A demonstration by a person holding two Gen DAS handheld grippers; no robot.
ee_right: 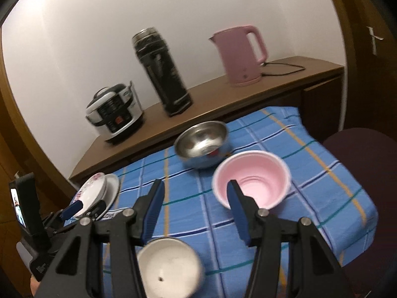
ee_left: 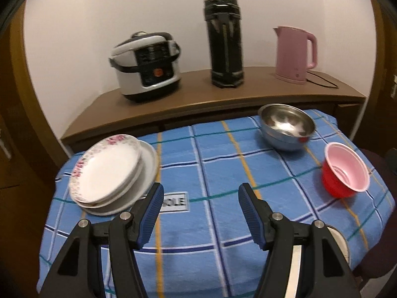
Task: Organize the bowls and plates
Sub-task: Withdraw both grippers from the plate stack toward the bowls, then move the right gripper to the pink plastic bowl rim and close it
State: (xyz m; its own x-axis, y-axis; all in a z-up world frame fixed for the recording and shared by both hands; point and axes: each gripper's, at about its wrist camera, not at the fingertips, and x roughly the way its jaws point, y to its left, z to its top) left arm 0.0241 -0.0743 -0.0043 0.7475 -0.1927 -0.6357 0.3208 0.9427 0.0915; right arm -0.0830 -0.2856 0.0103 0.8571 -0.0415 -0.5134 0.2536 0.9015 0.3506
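While both grippers are hovering above the blue checked tablecloth (ee_left: 198, 159), the left gripper (ee_left: 201, 198) is spreading its jaws with nothing between them, just beside the stacked floral plates (ee_left: 106, 168) at the cloth's left edge. Tilting downward, the right gripper (ee_right: 196, 198) is also gaping empty, its right finger overlapping the empty pink-lined red bowl (ee_right: 255, 176). Behind that is sitting an empty steel bowl (ee_right: 202, 144); a white bowl (ee_right: 170, 268) is lying near the front edge. Bare cloth is stretching across the centre.

Two plates (ee_left: 106, 171), three bowls (ee_right: 202, 144), three appliances (ee_left: 294, 54)
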